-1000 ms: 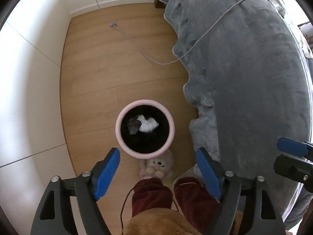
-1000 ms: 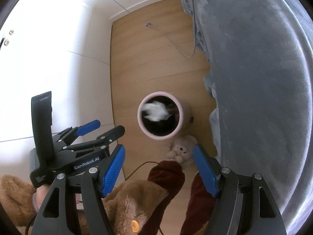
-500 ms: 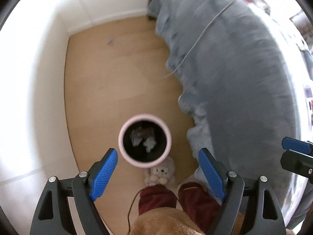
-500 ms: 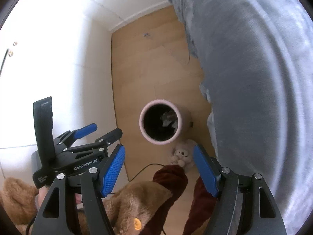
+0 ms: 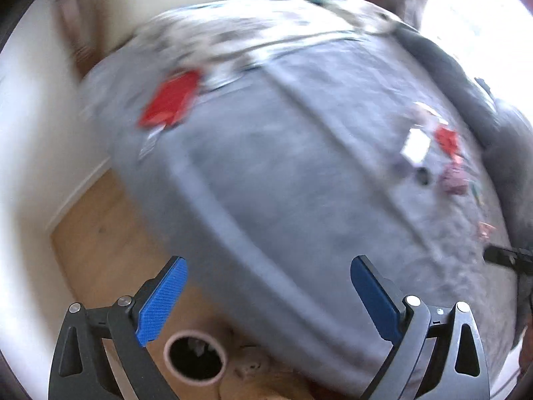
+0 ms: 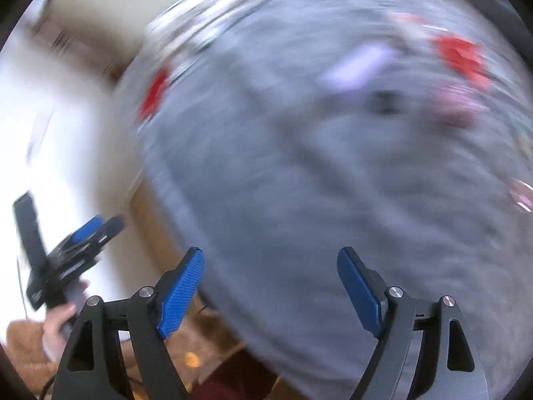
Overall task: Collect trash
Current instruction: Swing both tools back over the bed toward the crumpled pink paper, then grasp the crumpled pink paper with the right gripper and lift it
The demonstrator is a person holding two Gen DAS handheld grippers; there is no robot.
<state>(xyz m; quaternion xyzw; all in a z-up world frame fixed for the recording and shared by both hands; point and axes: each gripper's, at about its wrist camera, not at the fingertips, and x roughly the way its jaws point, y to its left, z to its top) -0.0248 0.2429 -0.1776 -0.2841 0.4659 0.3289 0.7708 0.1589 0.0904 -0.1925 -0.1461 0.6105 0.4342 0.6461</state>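
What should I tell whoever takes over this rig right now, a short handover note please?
Left tool: open, nothing between its pads, jaws just widened.
Right tool: open, empty, jaws also just widened.
Pink bin: on the floor beside the bed, some trash already in it.
Left to do: blurred scraps on the grey blanket, a red piece, a white piece, and another red piece. Pick them up and bin them.

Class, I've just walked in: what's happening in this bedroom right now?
A person is collecting trash with a tool in each hand. Both the left tool and right tool are open and empty, their jaws just widened. They point over the grey bed cover, where red wrappers and other litter lie. The pink bin on the floor already holds some trash.
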